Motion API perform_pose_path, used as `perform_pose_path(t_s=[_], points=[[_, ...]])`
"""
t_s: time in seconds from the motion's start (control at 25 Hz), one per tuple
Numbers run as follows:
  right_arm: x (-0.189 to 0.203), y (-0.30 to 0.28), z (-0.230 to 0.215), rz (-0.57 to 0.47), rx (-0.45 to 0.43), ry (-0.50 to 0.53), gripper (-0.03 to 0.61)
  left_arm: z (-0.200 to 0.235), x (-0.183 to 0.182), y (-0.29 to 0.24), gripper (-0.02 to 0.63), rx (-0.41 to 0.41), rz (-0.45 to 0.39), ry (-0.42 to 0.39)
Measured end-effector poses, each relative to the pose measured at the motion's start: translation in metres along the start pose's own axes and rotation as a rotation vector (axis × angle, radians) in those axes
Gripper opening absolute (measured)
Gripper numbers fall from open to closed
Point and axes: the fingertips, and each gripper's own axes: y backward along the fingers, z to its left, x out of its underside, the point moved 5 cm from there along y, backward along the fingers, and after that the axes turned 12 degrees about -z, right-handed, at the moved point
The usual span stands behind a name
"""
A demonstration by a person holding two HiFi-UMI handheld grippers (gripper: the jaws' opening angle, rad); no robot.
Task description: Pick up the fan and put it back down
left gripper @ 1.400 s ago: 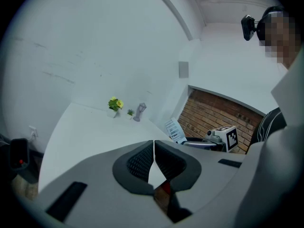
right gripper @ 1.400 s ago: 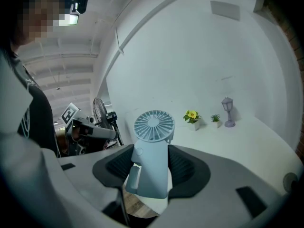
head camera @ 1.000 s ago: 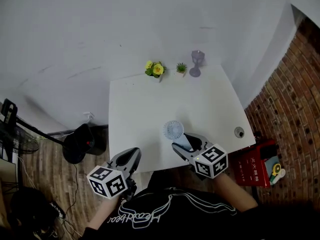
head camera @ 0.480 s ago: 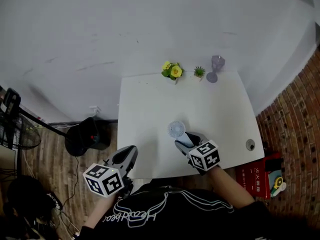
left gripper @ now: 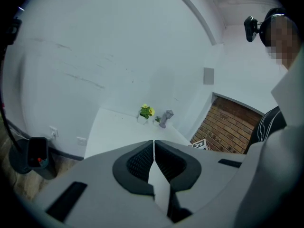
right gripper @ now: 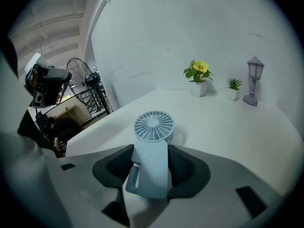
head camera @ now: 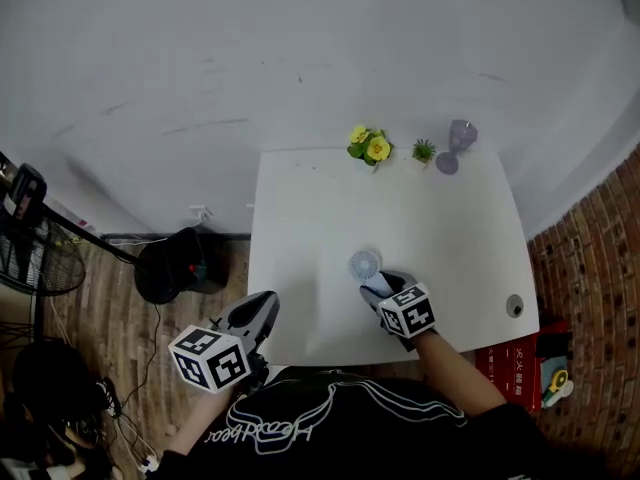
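A small pale-blue hand fan (right gripper: 151, 148) with a round grille head (head camera: 365, 265) is gripped by its handle in my right gripper (right gripper: 151, 167), whose dark pads press on both sides of it. In the head view the right gripper (head camera: 385, 290) holds the fan low over the front middle of the white table (head camera: 300, 218). My left gripper (head camera: 255, 318) hangs off the table's front left corner; in the left gripper view its jaws (left gripper: 154, 148) are closed together with nothing between them.
At the table's far edge stand a yellow flower pot (head camera: 369, 148), a tiny green plant (head camera: 424, 151) and a purple lantern ornament (head camera: 458, 145). A cable hole (head camera: 514, 306) is near the right front corner. A black bin (head camera: 180, 266) and a standing fan (head camera: 40, 258) sit on the floor at left.
The right gripper with the fan has come down toward the tabletop. The left gripper has shifted a little sideways beside the table's front corner.
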Motion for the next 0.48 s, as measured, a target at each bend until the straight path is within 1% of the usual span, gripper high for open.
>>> perform_pose_path(t_s=[0.12, 0.32, 0.48], points=[[0.0066, -0.0066, 0.0, 0.036, 0.004, 0.028, 0.223, 0.0055, 0.0007, 0.0013, 0.035, -0.009, 0.001, 0.004], [0.0061, -0.0109, 0.0019, 0.055, 0.019, 0.101, 0.224, 0.0112, 0.0041, 0.0028, 0.035, -0.02, 0.002, 0.025], [0.007, -0.0114, 0.0025, 0.051, 0.03, 0.093, 0.225, 0.0106, 0.0067, 0.0044, 0.035, -0.019, 0.006, 0.028]])
